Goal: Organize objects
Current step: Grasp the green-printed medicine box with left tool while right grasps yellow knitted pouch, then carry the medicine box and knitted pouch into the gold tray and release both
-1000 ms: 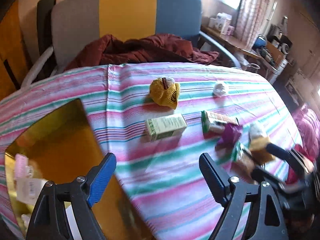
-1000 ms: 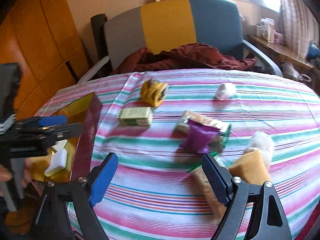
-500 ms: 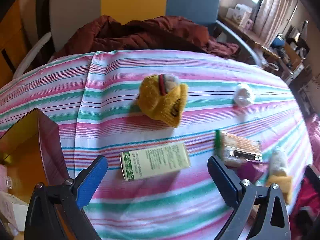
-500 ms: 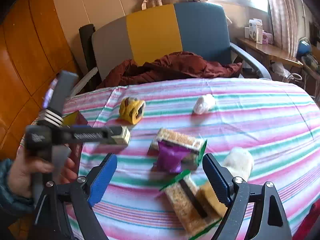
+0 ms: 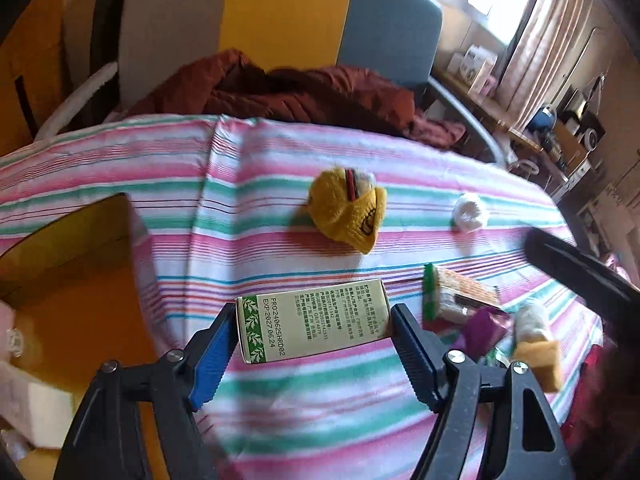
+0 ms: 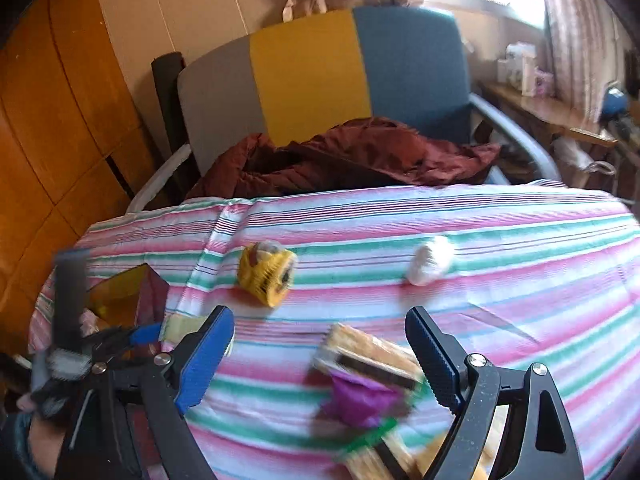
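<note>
A pale green carton (image 5: 314, 322) lies on the striped tablecloth (image 5: 280, 420). My left gripper (image 5: 313, 308) straddles it lengthwise; its jaws are closing and both pads touch the carton's ends. In the right wrist view that gripper (image 6: 120, 344) sits at the far left, blurred, by the carton (image 6: 180, 326). My right gripper (image 6: 319, 312) is open and hangs over a cracker packet (image 6: 368, 356) and a purple packet (image 6: 360, 398), gripping nothing. A yellow knitted toy (image 5: 348, 212) and a white ball (image 5: 469, 213) lie farther back.
An amber box (image 5: 72, 272) with white items inside stands at the table's left edge. A sponge (image 5: 536, 356) and packets (image 5: 460, 296) crowd the right side. A chair (image 6: 320, 80) with a dark red jacket (image 6: 352, 160) stands behind the table.
My left gripper came down over the green carton and its jaws narrowed onto its ends. My right gripper shifted so the cracker and purple packets now lie between its fingers.
</note>
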